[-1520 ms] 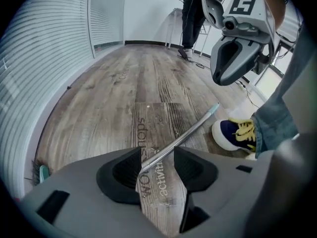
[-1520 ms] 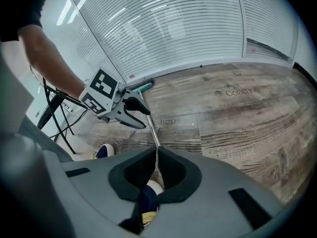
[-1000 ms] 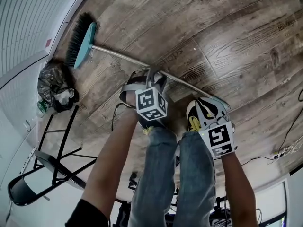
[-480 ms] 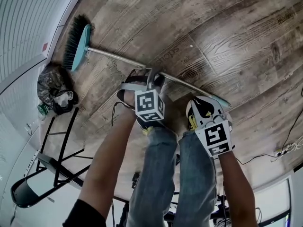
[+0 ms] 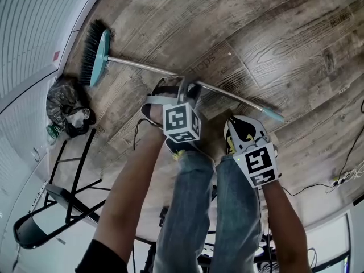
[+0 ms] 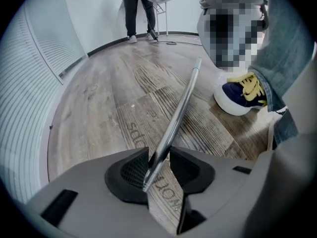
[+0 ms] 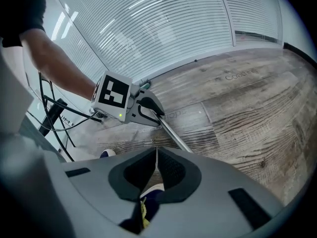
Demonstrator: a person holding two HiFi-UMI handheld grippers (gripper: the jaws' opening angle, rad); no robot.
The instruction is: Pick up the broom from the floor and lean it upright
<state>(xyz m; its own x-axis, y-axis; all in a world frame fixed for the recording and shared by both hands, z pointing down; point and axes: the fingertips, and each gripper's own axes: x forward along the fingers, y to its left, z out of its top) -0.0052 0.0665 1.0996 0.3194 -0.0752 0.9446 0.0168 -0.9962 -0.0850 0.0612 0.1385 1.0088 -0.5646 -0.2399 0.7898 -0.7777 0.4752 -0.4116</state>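
Note:
The broom lies on the wooden floor, its teal brush head (image 5: 94,53) at the upper left. Its metal handle (image 5: 227,95) runs right to a teal tip. My left gripper (image 5: 185,90) points steeply down at the middle of the handle. In the left gripper view the handle (image 6: 178,113) passes between the pads of the left gripper (image 6: 159,163), whose jaws are closing around it. My right gripper (image 5: 248,144) hovers over my right shoe (image 5: 242,131), shut and empty. Seen from the right gripper (image 7: 156,160), the left gripper (image 7: 148,105) sits on the handle (image 7: 176,138).
A black rubbish bag (image 5: 68,104) lies by the slatted wall (image 5: 34,27) near the brush. A black metal frame (image 5: 65,195) stands at the lower left. Cables (image 5: 341,181) trail at the right. Another person's legs (image 6: 132,9) stand far off.
The handle's teal tip has swung away from my right shoe, up and to the right. The left gripper stays at the middle of the handle. The right gripper has kept still.

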